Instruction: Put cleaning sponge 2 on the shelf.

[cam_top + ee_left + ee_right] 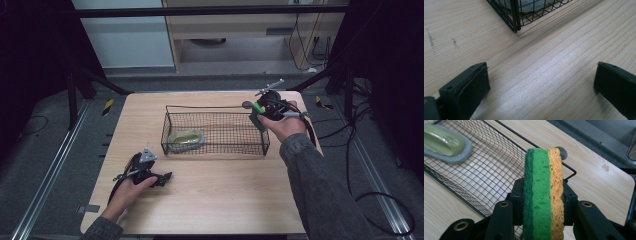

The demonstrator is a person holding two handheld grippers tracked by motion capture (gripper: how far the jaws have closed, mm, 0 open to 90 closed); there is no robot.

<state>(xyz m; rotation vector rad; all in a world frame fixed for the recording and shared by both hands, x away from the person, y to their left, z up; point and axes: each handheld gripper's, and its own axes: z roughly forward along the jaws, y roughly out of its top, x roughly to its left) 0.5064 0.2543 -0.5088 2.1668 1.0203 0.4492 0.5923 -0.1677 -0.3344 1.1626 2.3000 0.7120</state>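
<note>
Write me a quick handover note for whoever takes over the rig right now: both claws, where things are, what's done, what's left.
Right claw: shut on the sponge, green and orange, held on edge above the right end of the wire basket.
Left claw: open, holding nothing, low over the wooden table near the basket's front left corner.
Done: a green dish brush already lies in the basket's left part.
Left: probably lower the sponge into the basket and release.
</note>
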